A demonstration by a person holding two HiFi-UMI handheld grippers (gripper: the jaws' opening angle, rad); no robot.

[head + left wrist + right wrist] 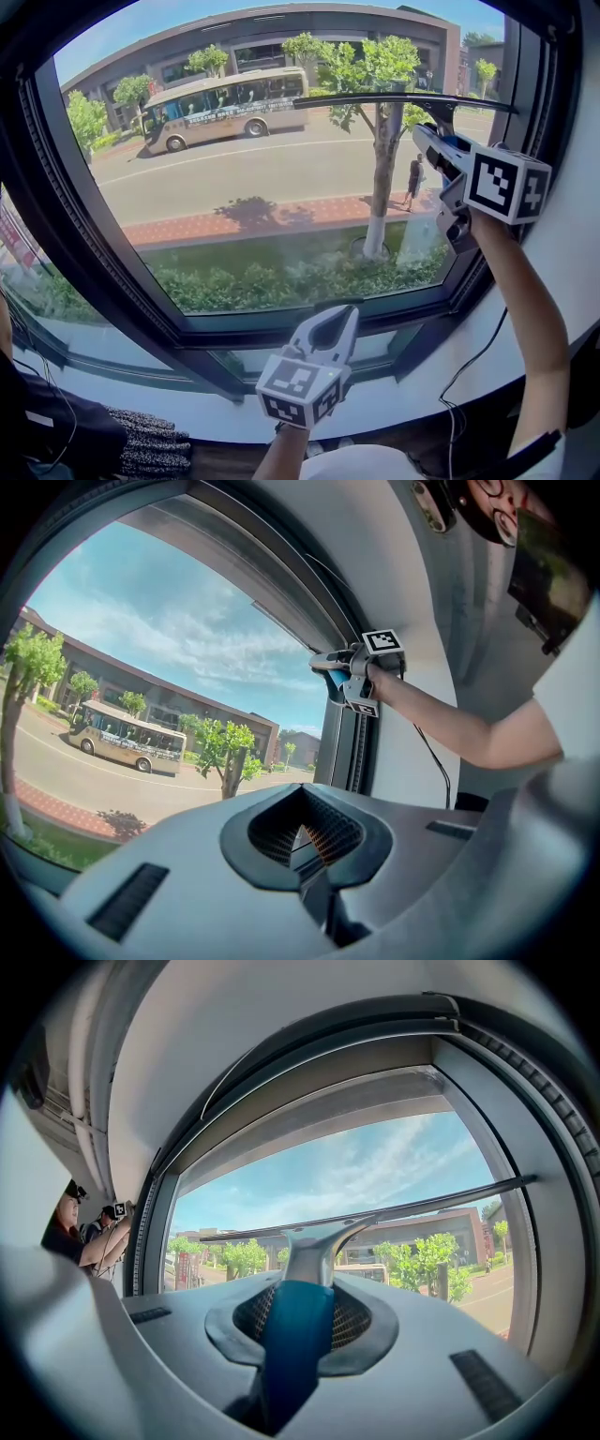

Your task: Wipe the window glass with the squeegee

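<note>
Right gripper (429, 139) pinches the squeegee (403, 99) by its handle, blade against the glass (244, 187); left gripper (339, 317) jaws sit pressed together.

Street-facing room, big window (262, 187), bus (228, 110), trees (380, 75) outside

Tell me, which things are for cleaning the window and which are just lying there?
For the job: blue-handled squeegee with long black blade, held in right tongs; clear window glass.
Just there: speckled grey fabric; shut, empty left tongs.
</note>
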